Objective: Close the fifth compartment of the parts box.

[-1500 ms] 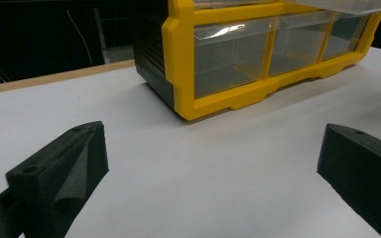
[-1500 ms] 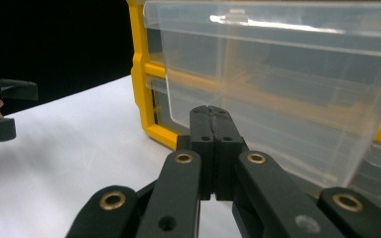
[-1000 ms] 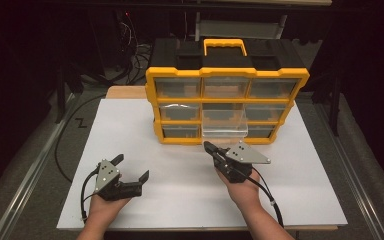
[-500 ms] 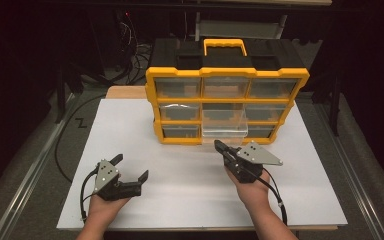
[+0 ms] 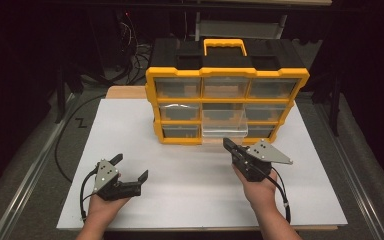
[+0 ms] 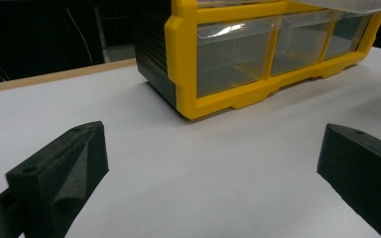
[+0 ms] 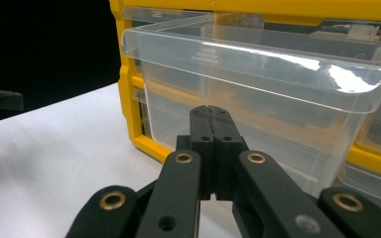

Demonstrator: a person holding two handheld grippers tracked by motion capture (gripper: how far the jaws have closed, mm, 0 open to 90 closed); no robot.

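Drawer [image 5: 223,123] stands pulled out; we have drawn our right gripper [image 5: 228,145], jaws together, back; left gripper [image 5: 130,167] rests apart.

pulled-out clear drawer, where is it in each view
High view: the pulled-out clear drawer juts from the organizer's middle column, centre of frame.
Left gripper view: just its underside edge, top right corner.
Right gripper view: large, upper centre, beyond the closed fingers.
Shared landmark: the yellow organizer frame.
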